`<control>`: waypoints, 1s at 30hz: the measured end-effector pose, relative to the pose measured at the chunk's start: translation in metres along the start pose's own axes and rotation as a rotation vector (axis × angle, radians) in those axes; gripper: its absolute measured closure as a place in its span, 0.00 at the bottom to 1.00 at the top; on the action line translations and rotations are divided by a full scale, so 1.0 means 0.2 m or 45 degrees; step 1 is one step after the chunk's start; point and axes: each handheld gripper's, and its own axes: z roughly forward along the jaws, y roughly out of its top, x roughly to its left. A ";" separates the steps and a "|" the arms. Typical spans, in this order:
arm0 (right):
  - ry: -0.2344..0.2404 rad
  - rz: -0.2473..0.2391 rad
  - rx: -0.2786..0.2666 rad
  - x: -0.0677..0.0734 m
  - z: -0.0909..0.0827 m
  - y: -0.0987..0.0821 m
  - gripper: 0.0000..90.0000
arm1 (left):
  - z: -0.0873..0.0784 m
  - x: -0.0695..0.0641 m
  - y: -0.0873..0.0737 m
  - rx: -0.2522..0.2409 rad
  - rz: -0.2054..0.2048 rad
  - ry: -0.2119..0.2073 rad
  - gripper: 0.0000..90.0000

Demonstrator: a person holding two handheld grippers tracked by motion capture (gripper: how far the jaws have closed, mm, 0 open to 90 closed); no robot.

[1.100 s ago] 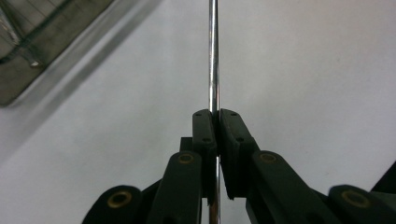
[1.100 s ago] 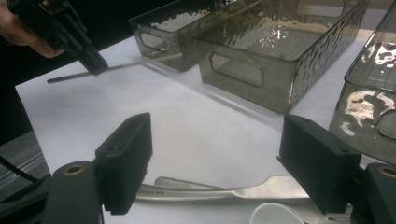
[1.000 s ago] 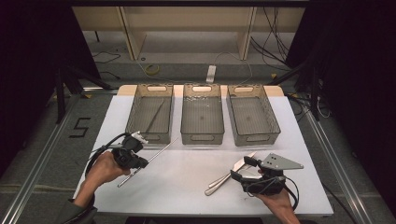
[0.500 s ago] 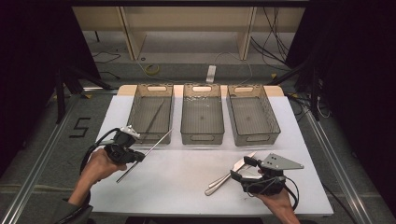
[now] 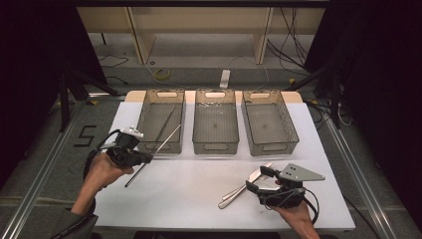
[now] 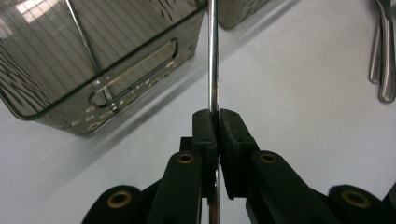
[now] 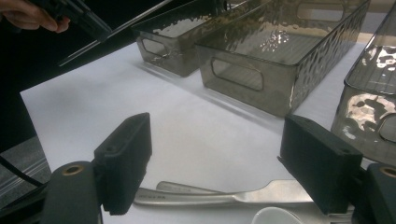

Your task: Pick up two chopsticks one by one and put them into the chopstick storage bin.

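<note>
White table (image 5: 199, 199), three clear bins: left gripper (image 5: 142, 157) jaws clamped on a thin metal rod (image 5: 164, 142) held over the left bin (image 5: 149, 144), apparently for dropping in beside another; right gripper (image 5: 256, 181) jaws wide over cutlery (image 5: 239, 193).

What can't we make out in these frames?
- Rod far end: cut off by the top edge in the left gripper view; its near end is hidden behind the left gripper.
- Cutlery type: handle ends covered by the right gripper jaws in its view; too small in the high view.
- Left bin contents: one thin piece, too small to identify from above.
</note>
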 end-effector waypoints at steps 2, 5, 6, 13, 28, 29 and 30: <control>-0.001 0.002 -0.001 0.00 0.00 0.00 0.29 | 0.00 0.00 0.02 -0.012 0.001 0.011 0.94; 0.008 0.002 -0.009 0.00 0.00 0.00 0.29 | 0.00 0.02 0.05 -0.028 -0.002 0.012 0.94; 0.008 0.003 -0.010 0.00 0.00 0.00 0.29 | -0.01 0.02 0.06 -0.035 -0.008 0.014 0.94; 0.001 0.010 -0.012 -0.01 0.00 0.00 0.29 | -0.01 0.07 0.12 -0.083 -0.025 0.039 0.94; -0.004 0.018 -0.013 -0.01 0.00 0.00 0.29 | -0.06 0.17 0.26 -0.149 -0.041 0.102 0.94; -0.004 0.014 -0.012 -0.01 0.00 0.00 0.29 | -0.06 0.18 0.27 -0.157 -0.044 0.112 0.94; -0.004 0.013 -0.012 -0.01 0.00 0.00 0.29 | -0.06 0.19 0.28 -0.159 -0.043 0.126 0.94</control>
